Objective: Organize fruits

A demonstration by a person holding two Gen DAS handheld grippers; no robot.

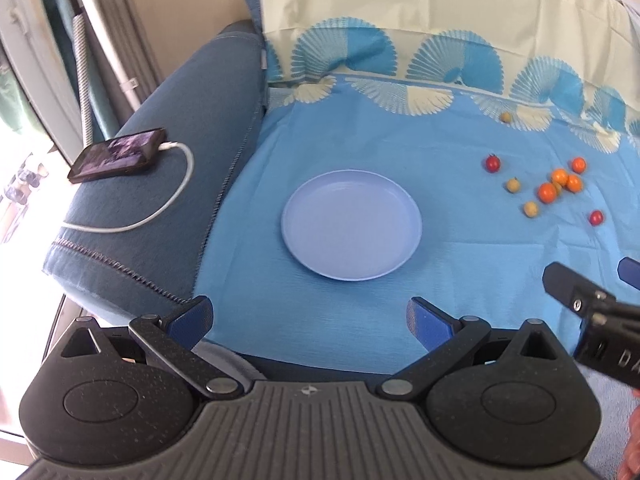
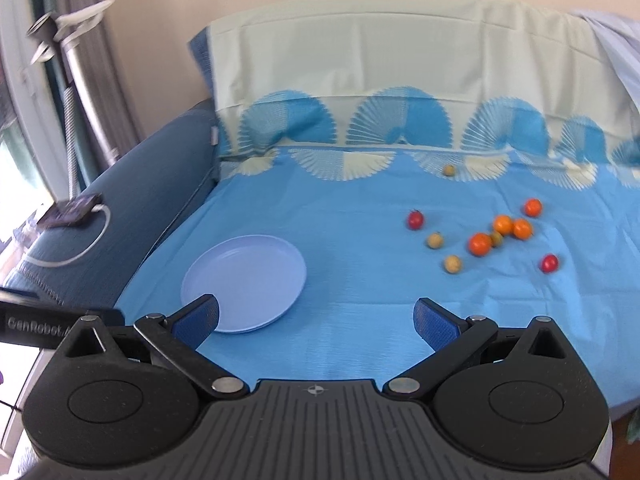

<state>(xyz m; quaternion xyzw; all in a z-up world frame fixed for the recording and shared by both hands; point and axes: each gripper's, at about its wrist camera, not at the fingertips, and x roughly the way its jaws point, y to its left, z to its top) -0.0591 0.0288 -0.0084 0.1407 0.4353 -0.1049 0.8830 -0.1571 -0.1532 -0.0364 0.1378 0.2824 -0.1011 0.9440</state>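
An empty pale blue plate (image 1: 351, 224) (image 2: 244, 283) lies on the blue patterned cloth (image 1: 340, 320). Several small fruits are scattered to its right: orange ones in a cluster (image 1: 559, 185) (image 2: 502, 230), two red ones (image 1: 493, 163) (image 1: 596, 217) and a few yellowish ones (image 1: 513, 185) (image 2: 452, 264), with one yellowish fruit (image 2: 449, 170) alone further back. My left gripper (image 1: 310, 316) is open, hovering just before the plate, nothing between its fingers. My right gripper (image 2: 316, 320) is open too, right of the plate and short of the fruits; its body (image 1: 592, 316) shows at the left view's right edge.
A blue sofa armrest (image 1: 168, 184) at the left carries a phone (image 1: 118, 155) on a white charging cable (image 1: 176, 196). A cloth-draped backrest (image 2: 400, 80) rises behind. A grey lamp-like stand (image 2: 76, 92) is by the window at far left.
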